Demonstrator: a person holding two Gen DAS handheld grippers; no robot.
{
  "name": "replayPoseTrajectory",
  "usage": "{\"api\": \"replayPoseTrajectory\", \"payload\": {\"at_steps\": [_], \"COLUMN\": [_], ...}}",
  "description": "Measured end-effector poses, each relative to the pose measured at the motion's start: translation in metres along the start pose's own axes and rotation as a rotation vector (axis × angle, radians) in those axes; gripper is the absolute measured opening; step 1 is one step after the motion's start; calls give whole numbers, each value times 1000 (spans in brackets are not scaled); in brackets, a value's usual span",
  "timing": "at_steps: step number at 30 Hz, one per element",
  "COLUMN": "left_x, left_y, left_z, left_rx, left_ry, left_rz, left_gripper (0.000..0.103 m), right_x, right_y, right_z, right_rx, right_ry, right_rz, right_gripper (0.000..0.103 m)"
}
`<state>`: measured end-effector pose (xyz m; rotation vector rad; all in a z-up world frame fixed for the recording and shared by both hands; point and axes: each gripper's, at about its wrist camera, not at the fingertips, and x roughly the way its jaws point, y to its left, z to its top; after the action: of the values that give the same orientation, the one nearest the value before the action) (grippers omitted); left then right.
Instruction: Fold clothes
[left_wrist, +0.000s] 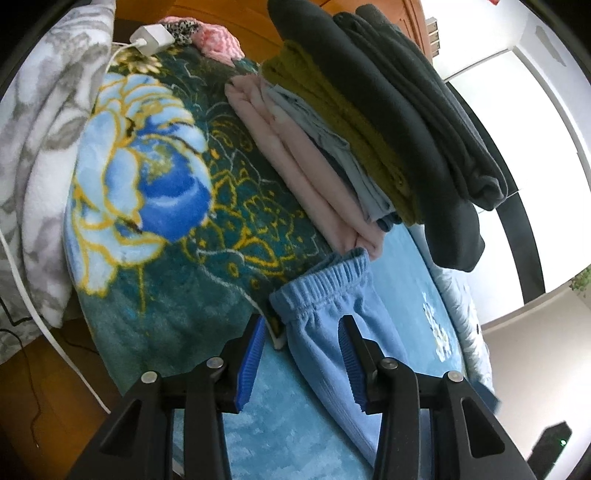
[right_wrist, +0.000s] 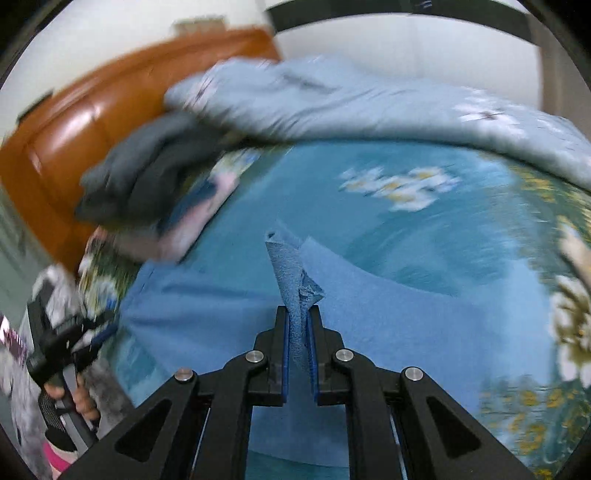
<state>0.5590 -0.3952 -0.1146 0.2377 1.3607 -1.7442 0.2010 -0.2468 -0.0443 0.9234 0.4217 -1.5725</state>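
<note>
Pinching blue pants (right_wrist: 369, 314) hem, right tool (right_wrist: 298, 325) clenched.
My left tool (left_wrist: 303, 332) released, straddling waistband (left_wrist: 321, 284) just beside folded stack (left_wrist: 369, 147).

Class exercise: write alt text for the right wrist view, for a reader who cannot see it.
The right gripper pinches a bunched fold of light blue trousers spread on a teal floral bedspread. A blurred pile of folded clothes sits behind, to the left.

The sweatpants (left_wrist: 325, 332) lie on the bed blanket (left_wrist: 166, 206) between the left gripper's (left_wrist: 303, 365) fingers. Just beyond them sits the folded stack (left_wrist: 369, 147).
</note>
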Motion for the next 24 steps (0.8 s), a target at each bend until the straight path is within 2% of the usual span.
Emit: {"api": "replayPoseTrajectory", "payload": {"at_steps": [5, 11, 14, 15, 17, 20, 22, 24], "left_x": [0, 2, 2, 2, -1, 0, 2, 16], "left_y": [0, -2, -6, -8, -16, -46, -69, -82], "left_z": [-4, -6, -7, -7, -8, -17, -25, -36], "left_rx": [-1, -1, 15, 21, 51, 171, 260, 290], "left_ry": [12, 28, 28, 27, 27, 52, 80, 145], "left_rz": [1, 3, 1, -1, -16, -73, -123, -163], "left_gripper": [46, 46, 46, 46, 46, 48, 51, 51], "right_x": [32, 68, 68, 61, 47, 23, 14, 8], "right_y": [43, 58, 56, 52, 43, 14, -15, -44], "right_z": [-13, -29, -36, -37, -39, -41, -45, -51], "right_rx": [-112, -116, -107, -85, -42, 27, 127, 235], "right_ry": [73, 157, 187, 178, 142, 59, 34, 19], "right_rz": [-10, 2, 82, 153, 232, 192, 160, 145], "right_gripper": [9, 14, 22, 22, 24, 30, 30, 30]}}
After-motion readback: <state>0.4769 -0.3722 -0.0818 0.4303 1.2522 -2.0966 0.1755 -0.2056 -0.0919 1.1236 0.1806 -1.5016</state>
